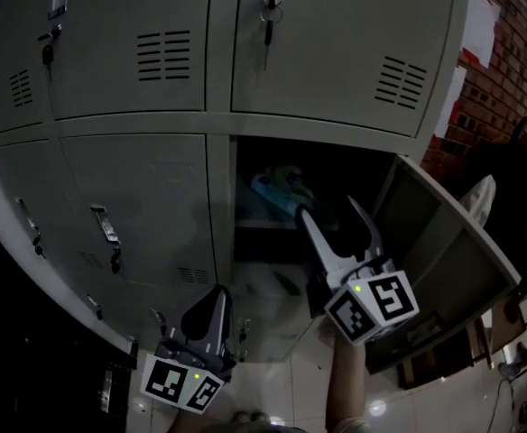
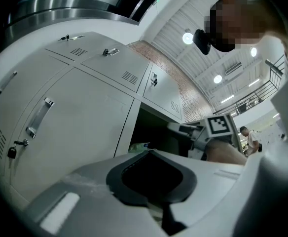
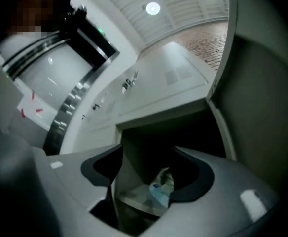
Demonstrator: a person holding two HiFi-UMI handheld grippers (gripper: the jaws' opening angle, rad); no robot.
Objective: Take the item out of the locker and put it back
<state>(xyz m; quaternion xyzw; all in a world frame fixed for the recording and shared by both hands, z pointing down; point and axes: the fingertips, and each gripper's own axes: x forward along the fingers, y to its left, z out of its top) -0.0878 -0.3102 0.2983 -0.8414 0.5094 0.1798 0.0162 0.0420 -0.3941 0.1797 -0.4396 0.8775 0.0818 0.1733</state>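
The item, a small blue and green pack [image 1: 277, 192], lies on a shelf [image 1: 262, 227] inside the open lower locker. My right gripper [image 1: 328, 207] hangs just outside the locker mouth, pointing in at the pack, open and holding nothing. In the right gripper view the pack [image 3: 160, 191] shows far off between the spread jaws of that gripper [image 3: 146, 157]. My left gripper [image 1: 211, 309] hangs low at the left before a closed locker door, shut and empty. A corner of the pack [image 2: 138, 145] peeks over the jaws in the left gripper view.
The open locker door [image 1: 444, 242] swings out to the right of my right gripper. Closed grey lockers fill the left and top; a key [image 1: 268, 21] hangs in the upper door. A brick wall [image 1: 507, 52] stands at the far right, with pale floor tiles [image 1: 281, 395] below.
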